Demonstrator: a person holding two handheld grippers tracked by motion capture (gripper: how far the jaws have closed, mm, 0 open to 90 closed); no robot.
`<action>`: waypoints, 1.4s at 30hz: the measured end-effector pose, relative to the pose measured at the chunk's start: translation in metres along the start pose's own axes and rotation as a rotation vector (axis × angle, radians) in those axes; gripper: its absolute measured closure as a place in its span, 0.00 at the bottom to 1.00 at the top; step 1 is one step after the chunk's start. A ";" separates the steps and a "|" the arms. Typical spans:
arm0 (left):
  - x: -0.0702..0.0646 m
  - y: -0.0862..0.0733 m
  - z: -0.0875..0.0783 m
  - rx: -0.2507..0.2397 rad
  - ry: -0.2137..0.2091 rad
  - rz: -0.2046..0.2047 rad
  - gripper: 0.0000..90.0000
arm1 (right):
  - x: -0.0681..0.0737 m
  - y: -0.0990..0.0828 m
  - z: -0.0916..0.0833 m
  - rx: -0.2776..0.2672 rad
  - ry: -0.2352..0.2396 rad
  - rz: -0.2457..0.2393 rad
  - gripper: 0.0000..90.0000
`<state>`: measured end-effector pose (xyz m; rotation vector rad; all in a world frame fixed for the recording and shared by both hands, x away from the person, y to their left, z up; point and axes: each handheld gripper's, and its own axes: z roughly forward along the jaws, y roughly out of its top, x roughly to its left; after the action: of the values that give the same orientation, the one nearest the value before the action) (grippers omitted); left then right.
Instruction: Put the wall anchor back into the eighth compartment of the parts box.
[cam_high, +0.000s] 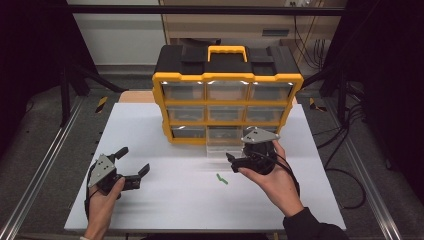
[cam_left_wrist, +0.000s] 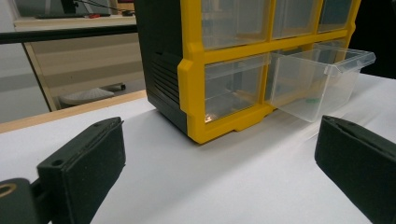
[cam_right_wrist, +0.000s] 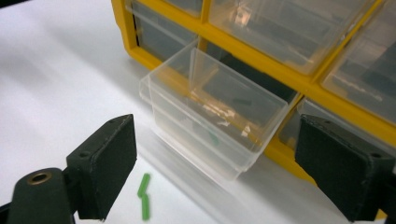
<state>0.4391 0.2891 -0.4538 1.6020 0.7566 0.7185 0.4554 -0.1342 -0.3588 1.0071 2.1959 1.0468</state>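
While held with jaws spread and nothing between them, right gripper (cam_high: 239, 161) hovers just in front of the pulled-out drawer (cam_high: 220, 145), low over the white tabletop (cam_high: 165, 200). No earlier frame, so nothing said of jaw motion. Seen from above, sits in the person's right hand (cam_high: 272, 177), grey plate on top, cable trailing toward the sleeve. Just beside it, on the tabletop, lies a small green piece (cam_high: 222, 178), apart from both jaws and from the drawer.

Seen along the right gripper's own jaws: drawer (cam_right_wrist: 212, 116) clear, drawn partway out of the bottom row, middle slot, of the yellow-and-black cabinet (cam_right_wrist: 299, 77); green piece (cam_right_wrist: 144, 196) low between the jaws, bent in shape, resting on the tabletop short of the drawer front. Something small and green also glimpsed inside the drawer, too faint to name.

Farther out, left gripper (cam_high: 131, 164) well apart at the near left of the tabletop, jaws likewise wide, empty, held in the left hand (cam_high: 102, 200). Its own view gives the cabinet (cam_left_wrist: 194, 70) from the side corner, with the drawer (cam_left_wrist: 322, 81) jutting out past the yellow frame, a green speck showing through its clear wall; green piece on the tabletop outside this view's frame. High view alone gives the cabinet's yellow handle (cam_high: 227, 50) and all three rows of drawers.
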 end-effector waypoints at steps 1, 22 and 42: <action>0.000 0.000 0.000 0.000 0.000 0.000 0.01 | 0.000 -0.001 0.000 0.001 0.000 -0.006 0.14; 0.001 0.000 -0.002 -0.020 0.002 -0.024 0.01 | 0.018 -0.041 0.015 0.147 0.050 0.009 0.12; 0.001 -0.001 -0.001 -0.006 0.000 -0.014 0.01 | 0.025 -0.058 0.033 0.219 0.091 -0.001 0.12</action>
<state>0.4389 0.2905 -0.4548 1.5892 0.7648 0.7101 0.4398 -0.1250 -0.4277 1.0706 2.4256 0.8812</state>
